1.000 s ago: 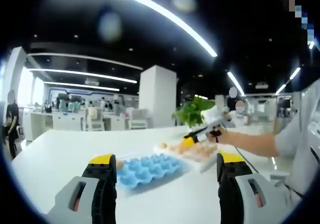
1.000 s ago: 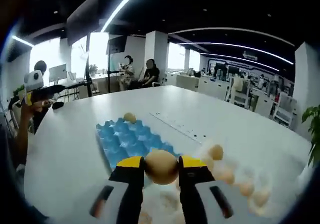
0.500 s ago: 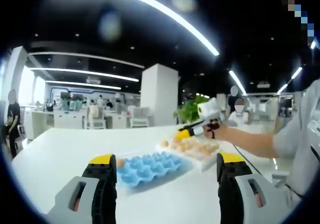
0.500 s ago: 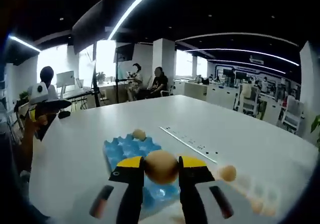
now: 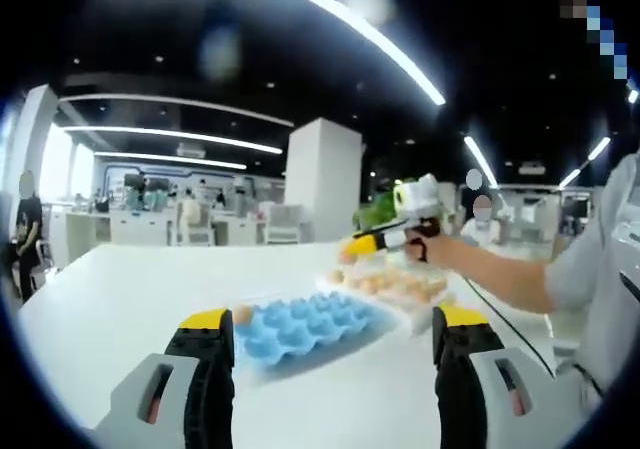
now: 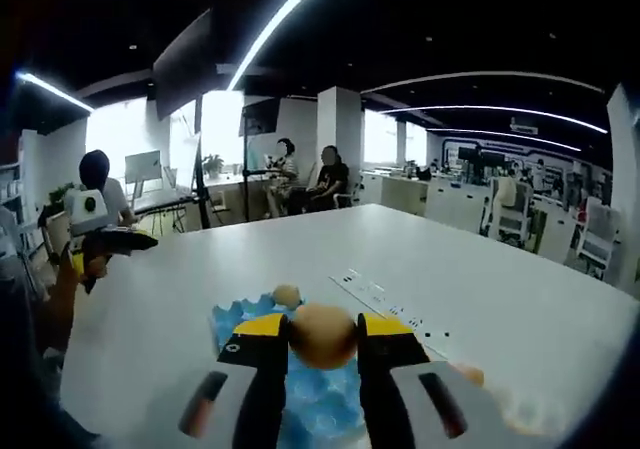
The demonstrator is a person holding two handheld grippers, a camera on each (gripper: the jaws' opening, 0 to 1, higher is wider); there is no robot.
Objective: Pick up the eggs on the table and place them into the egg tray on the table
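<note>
The blue tray point(image 5: 305, 325) lies on the white table point(image 5: 110, 299) and serves here as the landmark. In the right gripper view, the right gripper point(image 6: 323, 341) is closed on an egg point(image 6: 322, 334), held between its yellow-tipped jaws above the near part of the tray point(image 6: 310, 399). One egg point(image 6: 287, 294) sits in a cell at the far edge of the tray. In the left gripper view, the left gripper point(image 5: 325, 334) has its jaws wide apart with nothing between them, on the near side of the tray. An egg point(image 5: 240, 315) sits at the left corner of the tray. Just beside the tray, on its right, more eggs point(image 5: 392, 285) lie on a white holder. The right gripper point(image 5: 352, 248) hangs above them, held by a hand point(image 5: 428, 248).
</note>
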